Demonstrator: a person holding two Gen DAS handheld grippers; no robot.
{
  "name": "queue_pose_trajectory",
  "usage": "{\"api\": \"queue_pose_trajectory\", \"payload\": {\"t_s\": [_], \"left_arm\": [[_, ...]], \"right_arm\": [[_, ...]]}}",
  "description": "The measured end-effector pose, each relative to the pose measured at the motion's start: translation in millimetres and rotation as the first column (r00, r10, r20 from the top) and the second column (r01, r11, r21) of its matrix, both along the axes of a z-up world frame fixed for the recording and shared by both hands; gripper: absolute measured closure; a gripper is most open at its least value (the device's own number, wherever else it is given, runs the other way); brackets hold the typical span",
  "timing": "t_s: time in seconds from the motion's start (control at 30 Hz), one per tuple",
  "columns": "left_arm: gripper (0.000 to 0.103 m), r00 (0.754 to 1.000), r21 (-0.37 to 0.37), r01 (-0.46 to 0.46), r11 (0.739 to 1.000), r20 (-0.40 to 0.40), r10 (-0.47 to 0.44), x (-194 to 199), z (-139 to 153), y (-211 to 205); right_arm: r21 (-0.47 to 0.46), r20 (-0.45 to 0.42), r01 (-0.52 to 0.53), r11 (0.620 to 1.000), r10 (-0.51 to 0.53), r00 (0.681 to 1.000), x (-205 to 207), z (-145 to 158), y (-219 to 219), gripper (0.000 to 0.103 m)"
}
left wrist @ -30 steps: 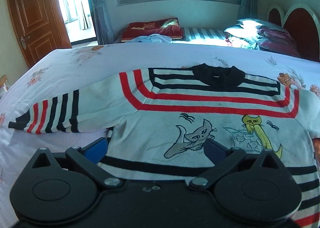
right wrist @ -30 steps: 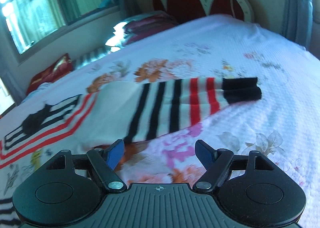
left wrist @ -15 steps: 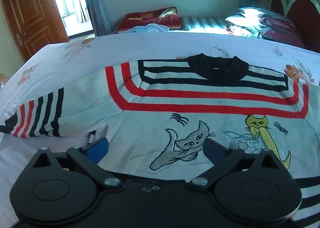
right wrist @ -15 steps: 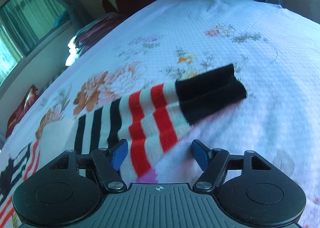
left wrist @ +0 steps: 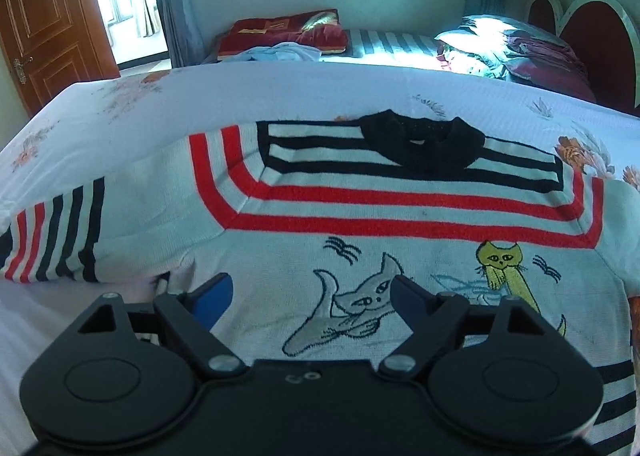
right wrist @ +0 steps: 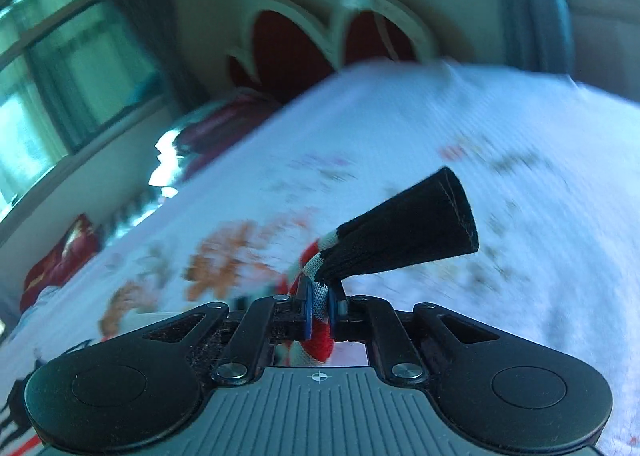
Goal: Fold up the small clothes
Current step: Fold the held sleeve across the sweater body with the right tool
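The sweater (left wrist: 360, 216) lies flat on the bed (left wrist: 100, 104). The right gripper (right wrist: 319, 306) clamps its sleeve (right wrist: 400, 240) (view blurred, probably just behind the cuff). The left gripper (left wrist: 310, 290), jaws closing, nothing pinched, hovers over the sweater's chest. Next: fold the sleeve across the sweater.

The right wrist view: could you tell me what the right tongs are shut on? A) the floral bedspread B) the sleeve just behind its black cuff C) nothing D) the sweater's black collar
B: the right tongs pinch the striped sleeve just behind its black cuff, which sticks out beyond them.
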State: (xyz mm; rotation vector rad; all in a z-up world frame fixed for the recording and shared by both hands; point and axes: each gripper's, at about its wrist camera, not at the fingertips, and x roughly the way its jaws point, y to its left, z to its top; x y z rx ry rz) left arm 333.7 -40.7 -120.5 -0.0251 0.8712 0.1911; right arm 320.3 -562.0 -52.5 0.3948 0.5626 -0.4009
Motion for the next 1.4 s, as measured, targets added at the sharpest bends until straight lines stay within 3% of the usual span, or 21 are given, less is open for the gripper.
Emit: {"api": "queue_pose_trajectory", "payload": {"t_s": [0.13,0.27,0.53,0.63,0.67,0.73,0.8,0.93,1.07,1.13,1.17,1.23,1.27,1.4], "left_arm": [[0.018,1.000,-0.061,-0.011,0.998,0.007,0.012,1,10,19],[0.017,0.999,-0.122,-0.041,0.992,0.015,0.044,-1,16,44],[0.015,1.000,-0.258,0.000,0.966,0.017,0.005,3,10,86],[0.015,1.000,-0.312,0.029,0.950,0.003,-0.030,12,1,90],[0.012,0.999,-0.329,0.040,0.943,-0.010,-0.046,16,-3,89],[0.011,0.996,-0.365,0.056,0.929,-0.039,-0.075,24,-12,84],[0.011,0.992,-0.410,0.080,0.909,-0.053,-0.111,32,-20,76],[0.008,0.985,-0.472,0.108,0.875,-0.070,-0.159,47,-37,54],[0.018,0.986,-0.518,0.058,0.853,-0.105,-0.131,59,-58,43],[0.037,0.992,-0.499,0.078,0.863,-0.049,-0.118,56,-58,39],[0.058,0.991,-0.505,0.091,0.858,-0.039,-0.128,58,-60,38],[0.071,0.993,-0.513,0.081,0.855,-0.034,-0.114,60,-63,39],[0.087,0.992,-0.505,0.094,0.858,-0.023,-0.122,60,-63,39],[0.095,0.993,-0.521,0.119,0.845,0.040,-0.115,57,-53,43]], "right_arm": [[-0.057,0.055,-0.216,0.975,0.219,0.974,15,29,75,0.096],[-0.039,0.062,-0.419,0.907,0.420,0.905,26,33,164,0.096],[0.063,-0.105,-0.658,0.750,0.661,0.743,38,-30,321,0.096],[0.091,-0.190,-0.681,0.726,0.684,0.704,40,-53,350,0.094],[0.090,-0.199,-0.681,0.727,0.683,0.702,37,-55,353,0.091],[0.079,-0.190,-0.675,0.734,0.676,0.712,27,-49,352,0.069],[0.039,-0.171,-0.662,0.748,0.658,0.734,10,-41,339,0.058],[-0.035,-0.187,-0.612,0.790,0.597,0.780,-18,-30,304,0.058],[-0.141,-0.240,-0.528,0.838,0.488,0.839,-36,-26,265,0.058],[-0.157,-0.262,-0.483,0.861,0.435,0.861,-37,-31,245,0.058],[-0.158,-0.267,-0.462,0.873,0.413,0.871,-36,-35,235,0.058],[-0.156,-0.295,-0.430,0.889,0.374,0.880,-31,-43,219,0.058],[-0.146,-0.300,-0.423,0.894,0.367,0.881,-30,-46,213,0.058],[-0.116,-0.297,-0.414,0.903,0.366,0.882,-18,-55,201,0.058]]}}
